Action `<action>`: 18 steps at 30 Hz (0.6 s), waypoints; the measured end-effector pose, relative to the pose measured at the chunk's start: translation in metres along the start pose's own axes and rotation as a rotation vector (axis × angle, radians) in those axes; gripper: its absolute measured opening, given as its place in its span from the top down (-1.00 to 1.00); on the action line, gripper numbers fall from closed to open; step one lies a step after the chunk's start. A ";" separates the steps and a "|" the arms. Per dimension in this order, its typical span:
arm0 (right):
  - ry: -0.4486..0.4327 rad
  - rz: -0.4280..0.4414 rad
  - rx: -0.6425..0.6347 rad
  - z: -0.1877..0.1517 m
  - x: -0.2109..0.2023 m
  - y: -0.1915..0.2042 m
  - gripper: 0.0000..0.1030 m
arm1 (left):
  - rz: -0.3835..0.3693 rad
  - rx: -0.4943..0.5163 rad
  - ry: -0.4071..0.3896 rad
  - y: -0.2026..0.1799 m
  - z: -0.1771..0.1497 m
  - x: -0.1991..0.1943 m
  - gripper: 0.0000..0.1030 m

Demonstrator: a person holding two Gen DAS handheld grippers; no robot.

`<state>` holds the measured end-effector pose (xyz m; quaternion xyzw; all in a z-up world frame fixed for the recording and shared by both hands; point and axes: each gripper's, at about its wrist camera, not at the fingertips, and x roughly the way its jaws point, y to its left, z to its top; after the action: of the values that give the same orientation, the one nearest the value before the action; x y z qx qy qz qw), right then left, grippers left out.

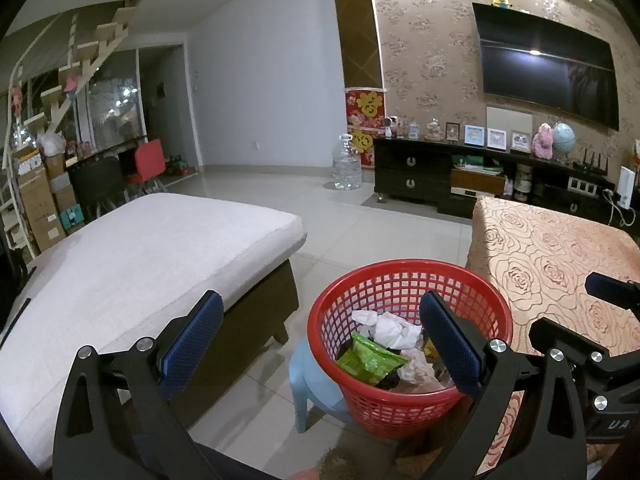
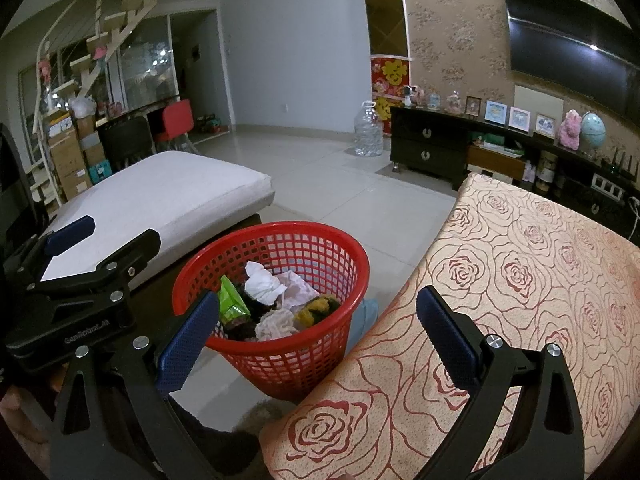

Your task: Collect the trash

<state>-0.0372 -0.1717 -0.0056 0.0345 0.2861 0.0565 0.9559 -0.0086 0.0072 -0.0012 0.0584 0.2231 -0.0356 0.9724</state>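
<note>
I hold both tools wide and empty, left tool (image 1: 322, 338) and right tool (image 2: 318, 328), above the red plastic lattice basket (image 2: 352, 256) of crumpled trash (image 2: 266, 286)

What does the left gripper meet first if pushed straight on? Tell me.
Probably the red basket of trash: the open left gripper has it between its jaws, near its right jaw. Depth is unclear; it might pass above the rim.
</note>
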 end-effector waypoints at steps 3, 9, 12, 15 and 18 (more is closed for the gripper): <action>0.001 0.001 0.001 -0.002 -0.001 0.000 -0.86 | -0.004 0.008 -0.005 -0.001 -0.001 -0.001 -0.84; 0.004 0.001 0.002 -0.004 -0.002 0.000 -0.86 | -0.026 0.005 -0.001 -0.001 0.000 -0.002 -0.84; 0.005 0.000 0.003 -0.005 -0.002 0.000 -0.86 | -0.033 -0.006 0.000 0.001 0.001 -0.003 -0.84; 0.008 0.004 0.010 -0.006 -0.004 -0.004 -0.86 | -0.042 -0.009 0.002 0.001 0.001 -0.004 -0.84; 0.011 -0.013 0.019 -0.008 -0.009 -0.012 -0.86 | -0.047 -0.007 0.010 -0.003 0.002 -0.002 -0.84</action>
<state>-0.0474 -0.1847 -0.0084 0.0416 0.2923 0.0477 0.9542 -0.0101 0.0038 0.0011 0.0501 0.2294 -0.0571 0.9704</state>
